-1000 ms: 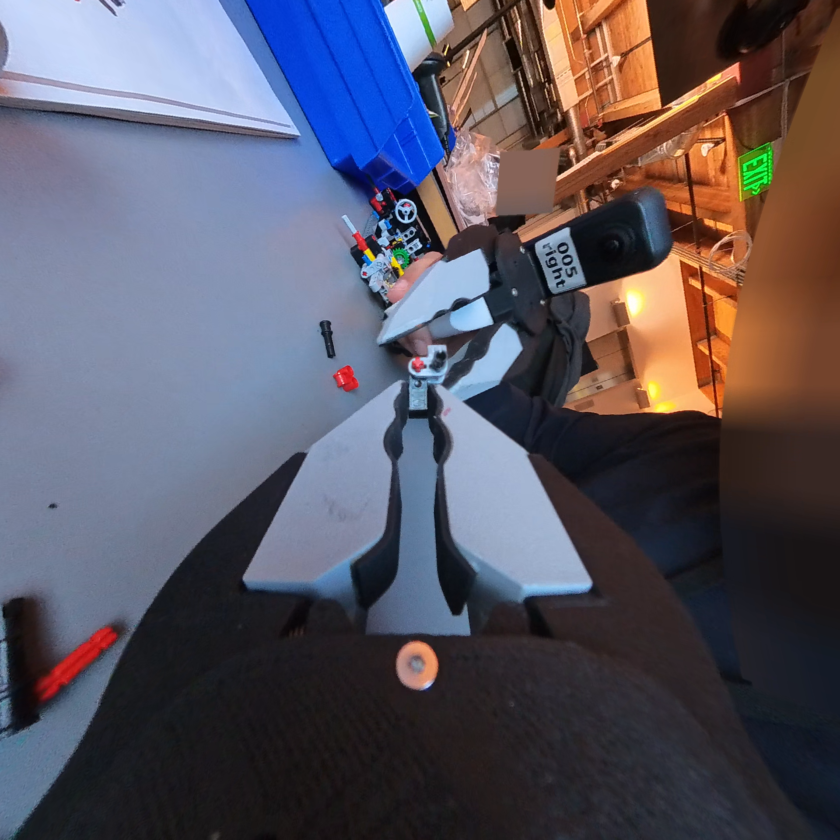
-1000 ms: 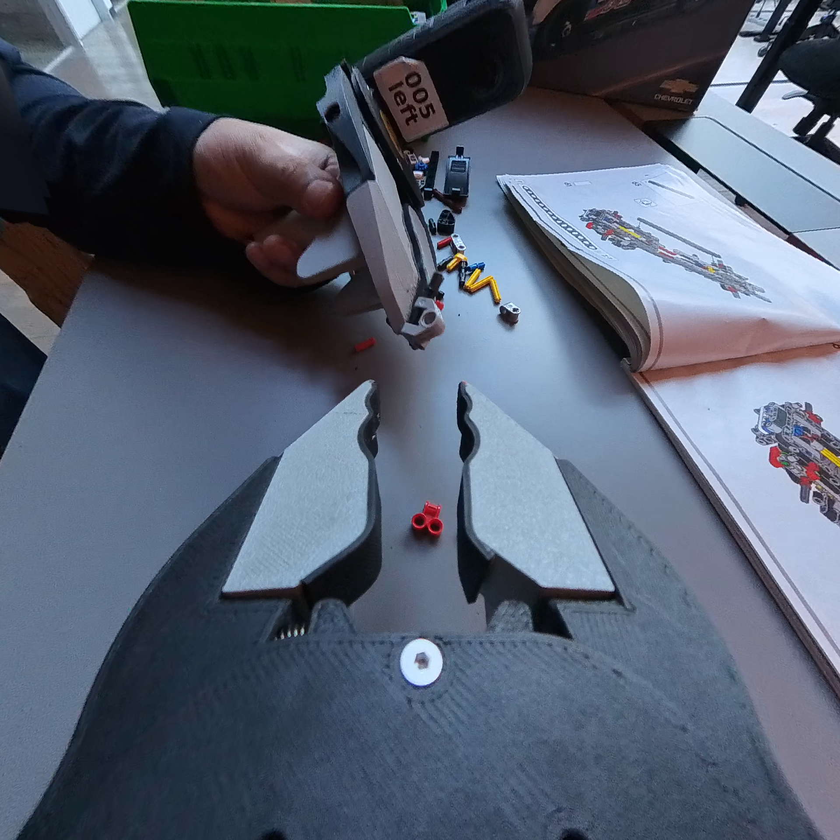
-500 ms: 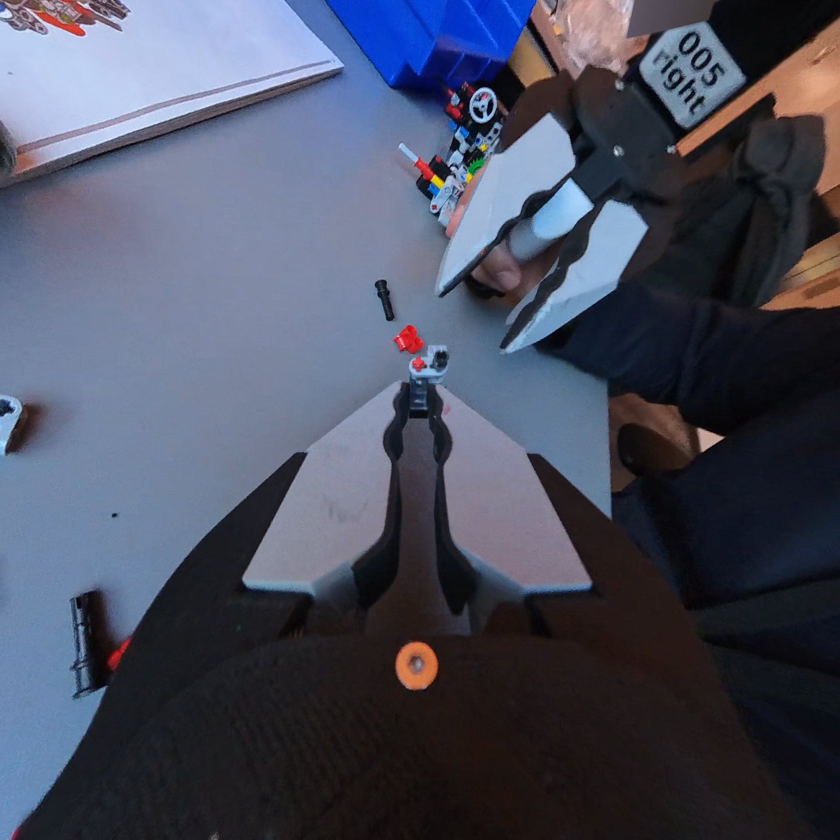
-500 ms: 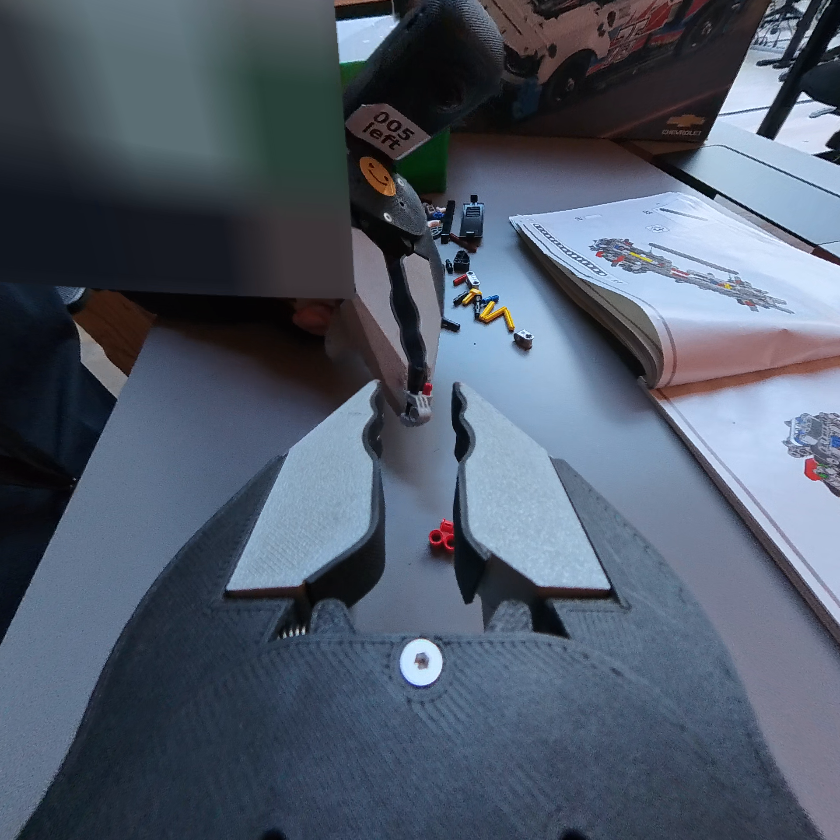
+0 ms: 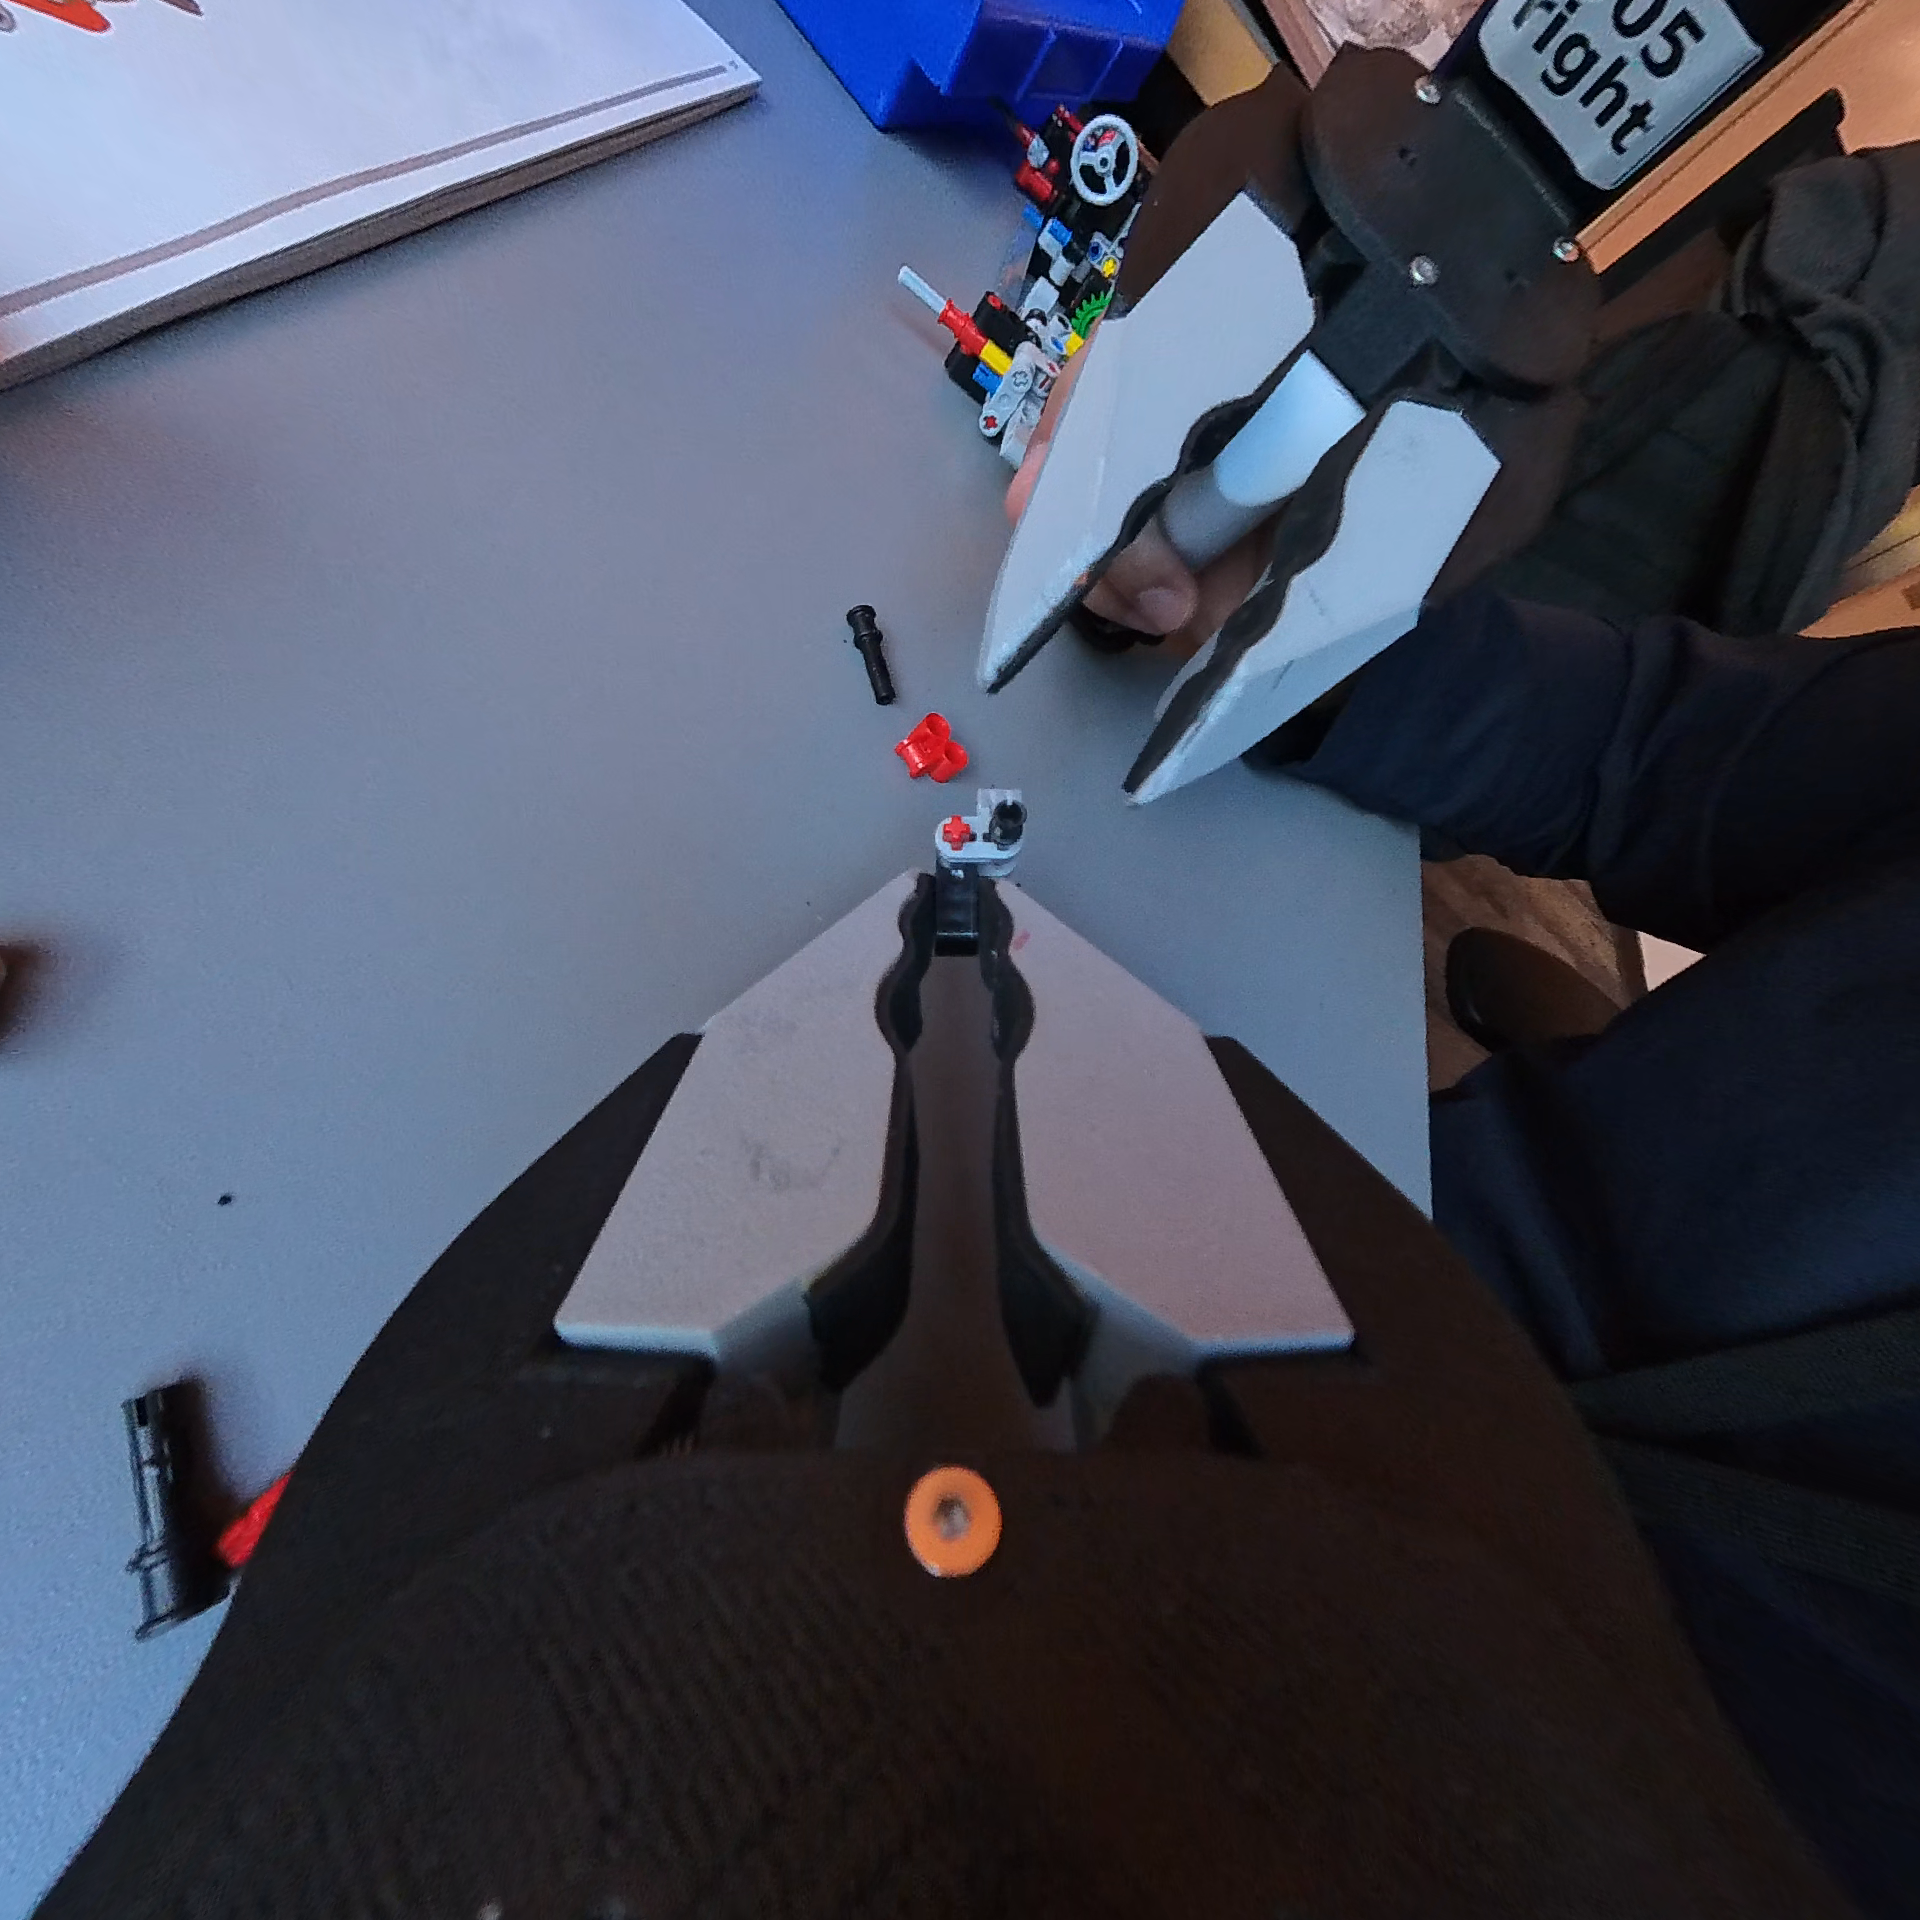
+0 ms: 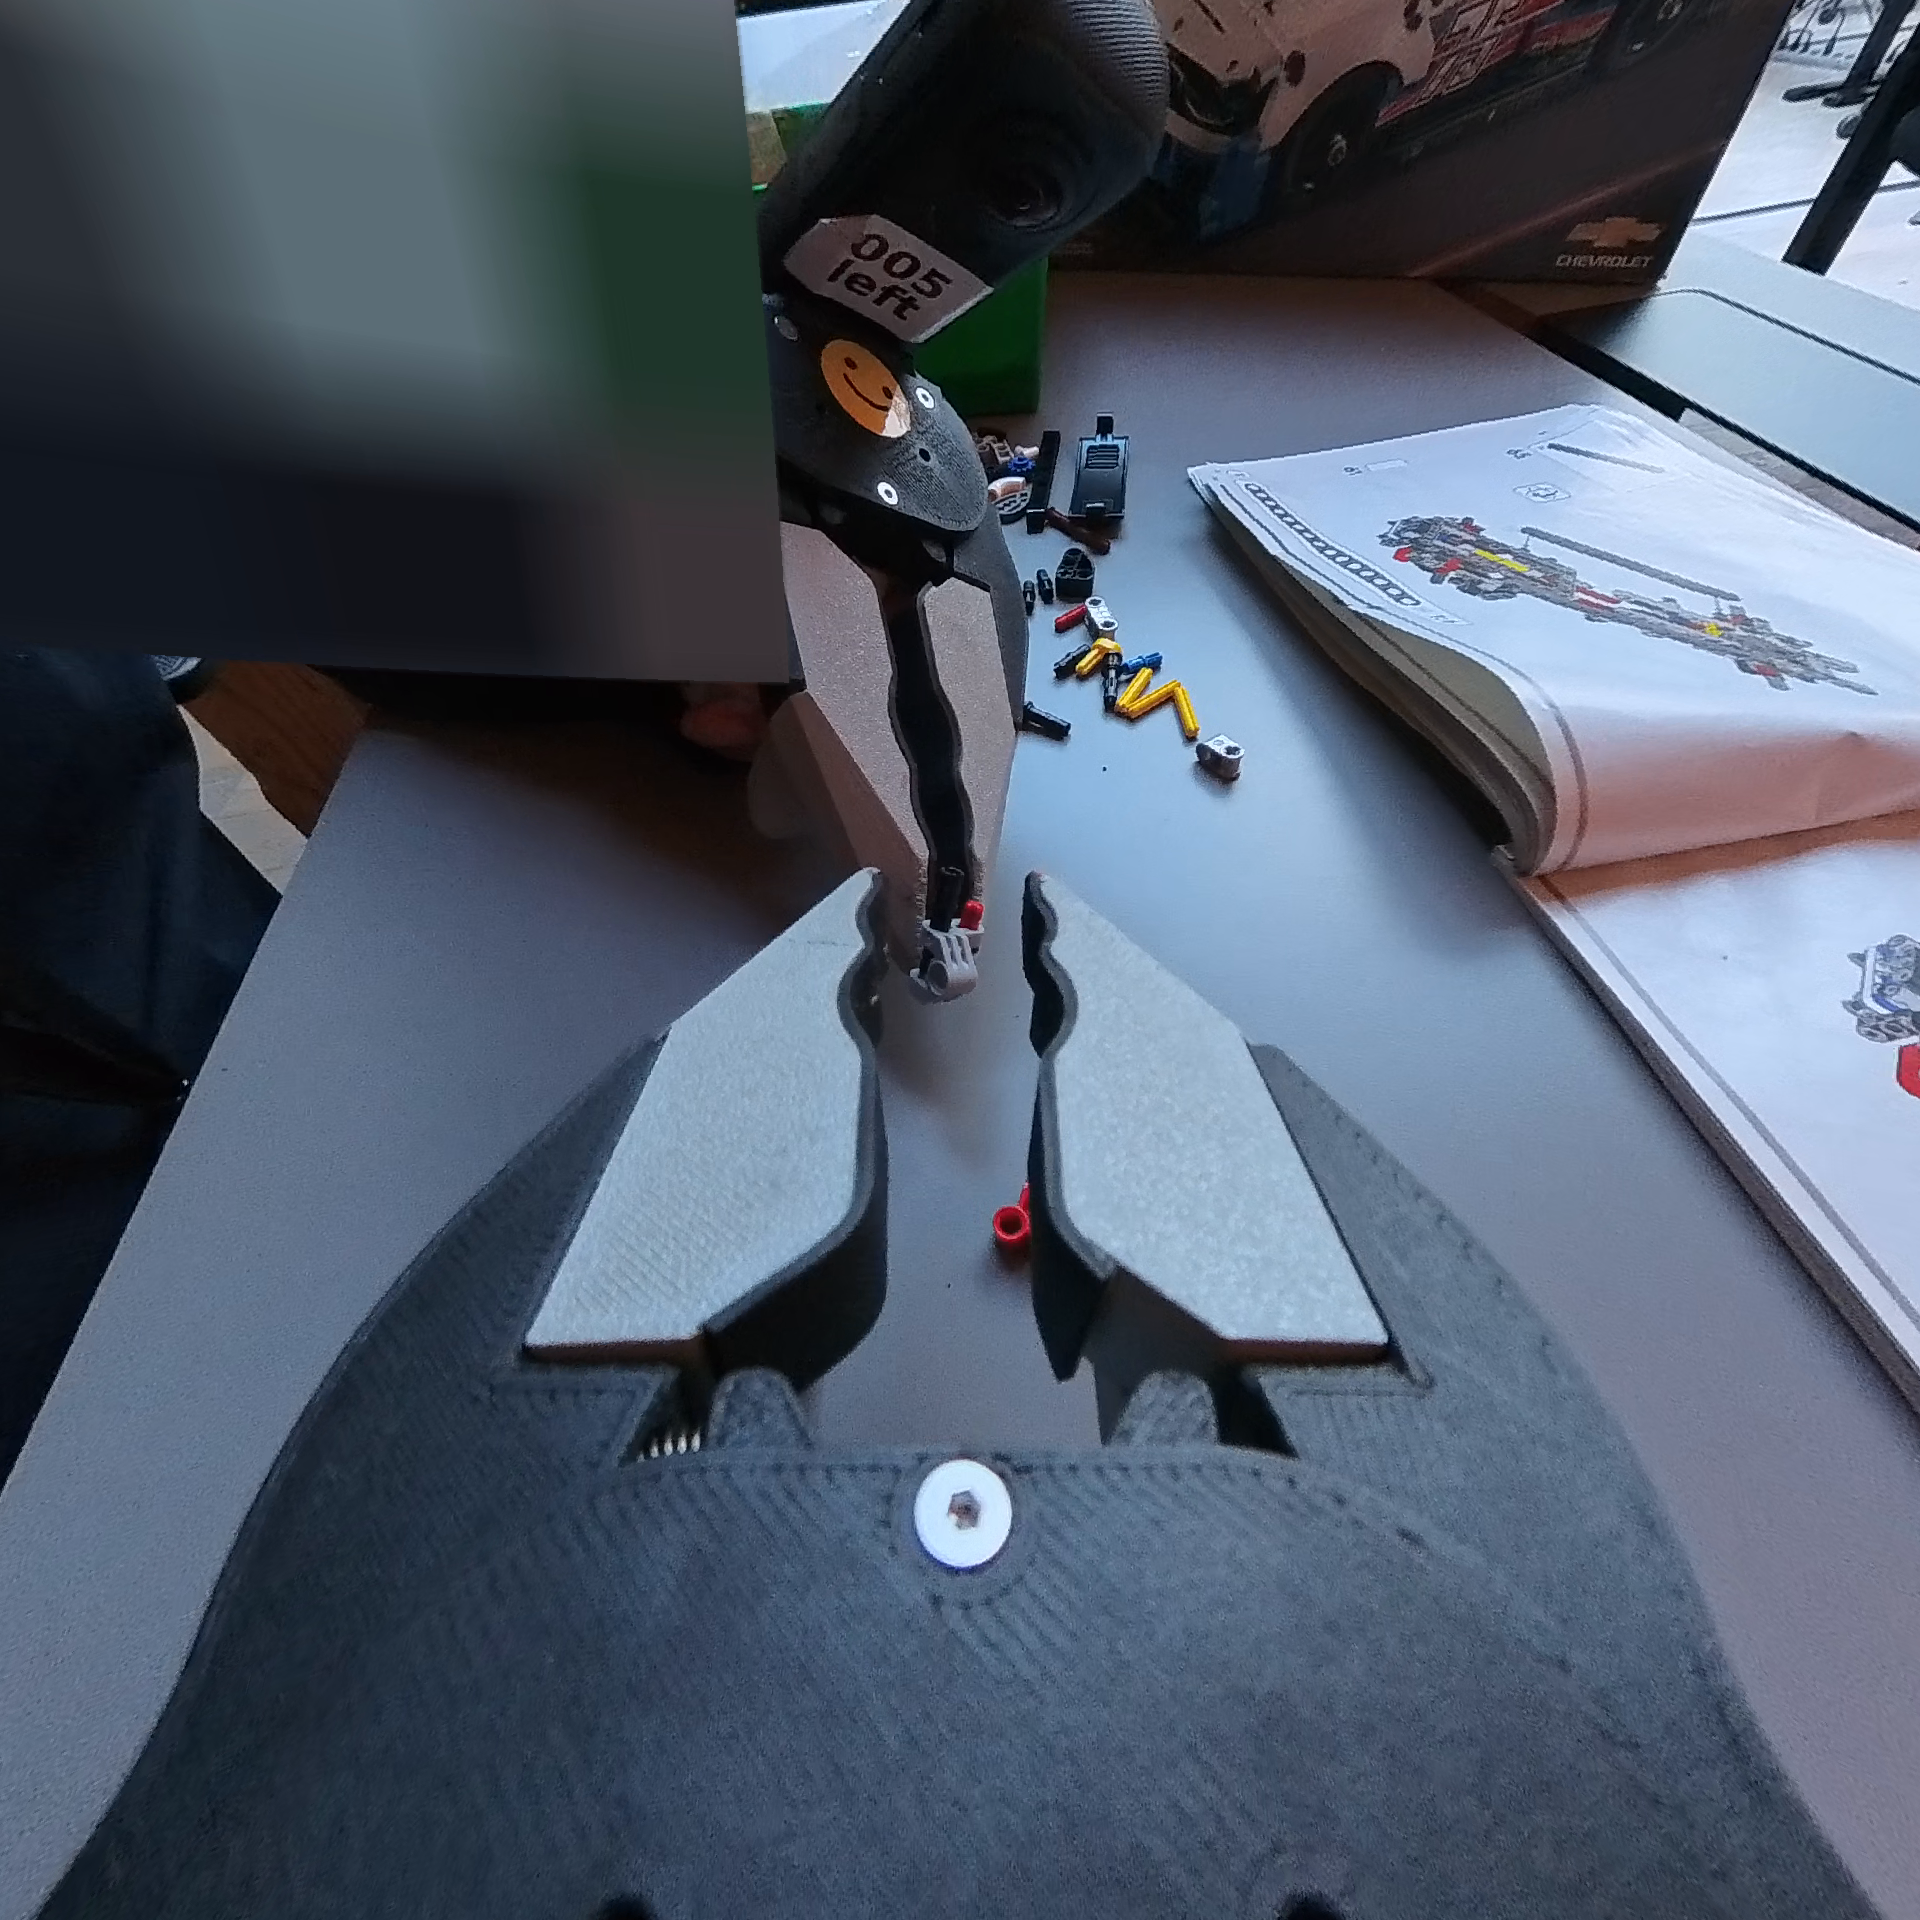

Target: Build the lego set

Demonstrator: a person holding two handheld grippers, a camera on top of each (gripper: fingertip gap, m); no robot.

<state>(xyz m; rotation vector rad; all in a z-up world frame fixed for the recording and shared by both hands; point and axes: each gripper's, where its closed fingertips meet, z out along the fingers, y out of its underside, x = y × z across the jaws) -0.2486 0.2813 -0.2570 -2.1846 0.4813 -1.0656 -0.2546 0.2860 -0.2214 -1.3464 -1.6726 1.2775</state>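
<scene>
My left gripper (image 5: 961, 896) is shut on a small toy-brick assembly (image 5: 982, 836). The assembly is a black piece pinched between the pads, topped by a grey connector with a red axle end and a black pin. In the right wrist view the same assembly (image 6: 948, 961) hangs from the left gripper's tips (image 6: 951, 883), just above the grey table (image 6: 520, 935). My right gripper (image 6: 951, 914) is open with nothing in its grasp. In that view its tips stand either side of the assembly without pressing on it. A red connector (image 5: 932, 748) lies on the table between the two grippers and is partly hidden by my right finger (image 6: 1013, 1221).
A black pin (image 5: 871, 655) lies near the red connector. A longer black pin (image 5: 161, 1507) lies at lower left. Open instruction booklets (image 6: 1558, 644) lie at right, with loose parts (image 6: 1127, 681) beside them. A small built assembly (image 5: 1060, 270) and a blue bin (image 5: 997, 52) stand farther off. The table edge (image 5: 1421, 935) is close. My two grippers' fingertips are within a few centimetres of each other.
My left gripper swung down and brought the assembly close to my right gripper's tips. My right jaws narrowed but closed on nothing. The red connector slid partly behind my right finger.
</scene>
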